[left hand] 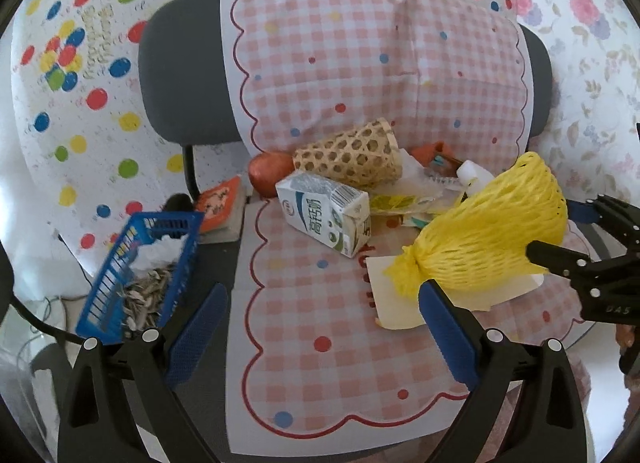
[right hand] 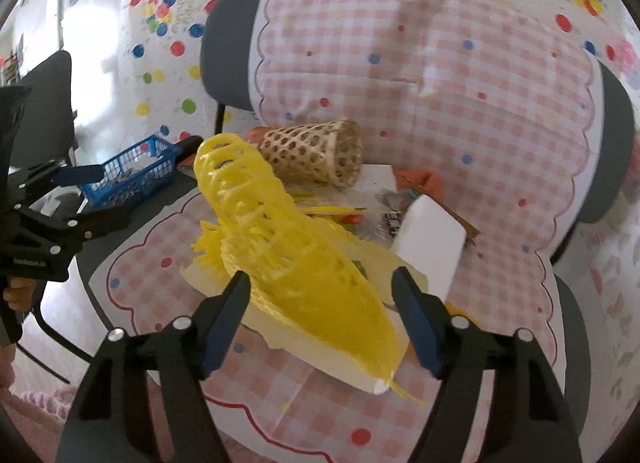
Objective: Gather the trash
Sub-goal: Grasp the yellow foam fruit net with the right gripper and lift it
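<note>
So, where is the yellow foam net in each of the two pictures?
Left wrist view: the yellow foam net lies at the right, on a cream card, near the right tool.
Right wrist view: the net is in the centre, between the tool's two fingers.
Shared landmark: the woven basket behind it.

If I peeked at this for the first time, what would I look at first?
Probably the bright yellow net, lying on a cream card at the front of the chair's pink checked cloth, between the open right tongs. Behind it sit a milk carton and a woven cone lying on its side. A blue basket of white scraps and seed shells waits to the left.
</note>
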The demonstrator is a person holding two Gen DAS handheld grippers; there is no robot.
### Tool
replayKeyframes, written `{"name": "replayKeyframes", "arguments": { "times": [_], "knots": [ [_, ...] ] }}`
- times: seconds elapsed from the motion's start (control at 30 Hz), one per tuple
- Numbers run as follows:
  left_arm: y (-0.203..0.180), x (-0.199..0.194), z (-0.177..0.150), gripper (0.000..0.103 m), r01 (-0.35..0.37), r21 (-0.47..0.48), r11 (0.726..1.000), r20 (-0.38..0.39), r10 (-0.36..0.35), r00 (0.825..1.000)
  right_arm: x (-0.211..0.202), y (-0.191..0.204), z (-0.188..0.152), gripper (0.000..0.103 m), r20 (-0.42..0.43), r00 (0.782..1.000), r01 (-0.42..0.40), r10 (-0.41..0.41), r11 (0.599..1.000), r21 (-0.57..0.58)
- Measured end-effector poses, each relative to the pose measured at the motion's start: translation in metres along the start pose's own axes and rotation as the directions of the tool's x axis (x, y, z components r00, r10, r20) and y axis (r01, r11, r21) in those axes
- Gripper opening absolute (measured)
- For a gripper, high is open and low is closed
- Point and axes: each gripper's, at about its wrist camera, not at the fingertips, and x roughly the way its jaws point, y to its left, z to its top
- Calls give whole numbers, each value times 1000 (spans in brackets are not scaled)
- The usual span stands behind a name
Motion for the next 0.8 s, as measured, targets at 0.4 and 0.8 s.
{"name": "replayKeyframes", "arguments": {
  "times": [0.4,0.8],
  "knots": [
    [2,-6,-4,95,-16,0,1000,10,16,1000,-23,-4,16,16,139,990,-36,25,997,71],
    [-16,-2,-16,94,47,43,998,9,-48,999,-123,-41,-21,15,291,912,189,-291,924,332]
  ]
}}
